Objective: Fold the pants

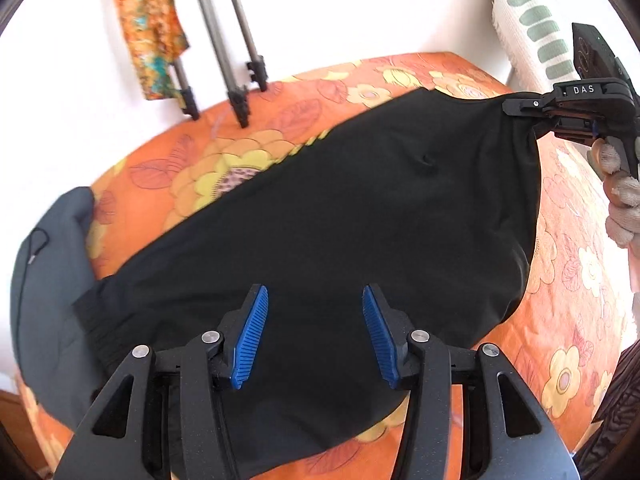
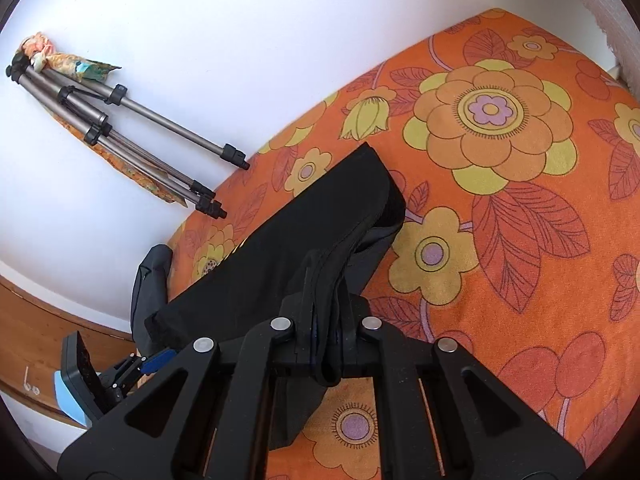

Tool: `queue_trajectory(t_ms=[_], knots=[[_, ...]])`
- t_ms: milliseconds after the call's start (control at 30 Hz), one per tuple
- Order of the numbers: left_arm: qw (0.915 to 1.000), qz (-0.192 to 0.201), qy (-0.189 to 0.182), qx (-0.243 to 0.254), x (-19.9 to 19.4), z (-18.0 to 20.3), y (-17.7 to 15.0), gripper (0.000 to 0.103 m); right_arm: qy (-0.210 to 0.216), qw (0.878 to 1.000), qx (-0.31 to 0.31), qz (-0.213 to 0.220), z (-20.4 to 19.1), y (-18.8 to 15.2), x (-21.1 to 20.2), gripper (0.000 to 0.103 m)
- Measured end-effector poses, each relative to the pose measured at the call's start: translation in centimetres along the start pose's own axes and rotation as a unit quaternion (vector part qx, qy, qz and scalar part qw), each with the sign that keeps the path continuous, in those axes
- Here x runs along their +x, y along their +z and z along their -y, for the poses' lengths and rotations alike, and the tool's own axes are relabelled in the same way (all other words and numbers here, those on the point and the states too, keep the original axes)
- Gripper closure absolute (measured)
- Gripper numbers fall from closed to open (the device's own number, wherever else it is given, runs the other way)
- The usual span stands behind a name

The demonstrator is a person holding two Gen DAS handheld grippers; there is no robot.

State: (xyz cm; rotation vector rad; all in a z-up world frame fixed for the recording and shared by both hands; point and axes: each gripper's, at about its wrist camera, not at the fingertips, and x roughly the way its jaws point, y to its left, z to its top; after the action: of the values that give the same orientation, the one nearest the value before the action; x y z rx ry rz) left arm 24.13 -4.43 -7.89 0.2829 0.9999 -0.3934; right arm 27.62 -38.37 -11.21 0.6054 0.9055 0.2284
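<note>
The left gripper, black with ribbed blue pads, fills the bottom centre of the left wrist view with its fingers spread wide apart and nothing between them; it hovers over the lower part of the black fabric pants. The right gripper, a black tool marked "DAS" at the right edge of that same view, is pinched together on a corner of the pants, pulling the cloth up into a taut peak. A hand in a pale knit glove grips its handle just below, at the right edge.

In the right wrist view the right gripper sits at the bottom centre, its fingers closed on a bunched fold of the pants, which stretch away toward the upper middle of the frame and end in a folded edge. The left gripper shows small at the lower left, one blue pad visible.

The pants lie diagonally across an orange bedspread printed with big yellow and orange flowers, spanning the middle of the left view from lower left to upper right. A grey garment lies at the left edge, partly under the pants. In the upper left, a folded metal tripod with black leg clamps and a strip of orange patterned cloth rest against the white wall. A white textile with green bars occupies the upper right corner.
</note>
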Motion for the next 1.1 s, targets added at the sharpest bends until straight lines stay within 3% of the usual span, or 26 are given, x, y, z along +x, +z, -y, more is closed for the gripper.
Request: queue_trajectory(t_ms=[233,333,467,567,633,833,867,900,933,967,1000,1100], knots=[[0.9965,0.029,0.028,-0.074,-4.0,-7.4,-5.1,0.055,0.028,0.993,-0.111,-0.027,-12.4,-2.9,2.8,0.097],[0.9934,0.038,0.032,-0.104,-4.2,-10.2,-7.0,0.055,0.037,0.983,-0.170,-0.058,-18.6,-6.0,5.6,0.097],[0.9843,0.047,0.010,-0.170,-4.4,-13.7,-10.0,0.055,0.056,0.963,-0.235,-0.120,-24.8,-12.2,10.2,0.097],[0.9839,0.050,0.027,-0.169,-5.1,-15.0,-11.3,0.055,0.064,0.945,-0.273,-0.167,-26.8,-17.0,13.2,0.097],[0.9825,0.054,0.023,-0.177,-5.5,-15.7,-12.1,0.055,0.064,0.940,-0.283,-0.180,-27.0,-18.9,14.3,0.097],[0.9807,0.058,-0.001,-0.187,-5.4,-15.7,-12.8,0.055,0.075,0.934,-0.293,-0.190,-26.2,-19.9,14.7,0.095],[0.9815,0.059,-0.004,-0.182,-5.3,-15.3,-12.7,0.055,0.076,0.937,-0.286,-0.187,-26.0,-19.8,14.5,0.093],[0.9826,0.062,-0.007,-0.175,-5.3,-15.0,-12.6,0.055,0.083,0.938,-0.278,-0.192,-25.9,-19.3,14.4,0.077],[0.9838,0.064,-0.011,-0.167,-5.4,-14.6,-12.3,0.055,0.088,0.938,-0.271,-0.196,-25.8,-19.0,14.2,0.052],[0.9849,0.065,-0.011,-0.160,-5.5,-14.2,-12.0,0.055,0.091,0.941,-0.262,-0.192,-25.8,-18.6,13.8,0.045],[0.9856,0.068,-0.012,-0.154,-5.6,-13.8,-11.7,0.055,0.101,0.943,-0.257,-0.185,-25.7,-18.1,13.2,0.039],[0.9870,0.074,-0.023,-0.141,-5.7,-12.8,-11.1,0.055,0.123,0.946,-0.237,-0.184,-25.2,-16.5,11.2,0.039]])
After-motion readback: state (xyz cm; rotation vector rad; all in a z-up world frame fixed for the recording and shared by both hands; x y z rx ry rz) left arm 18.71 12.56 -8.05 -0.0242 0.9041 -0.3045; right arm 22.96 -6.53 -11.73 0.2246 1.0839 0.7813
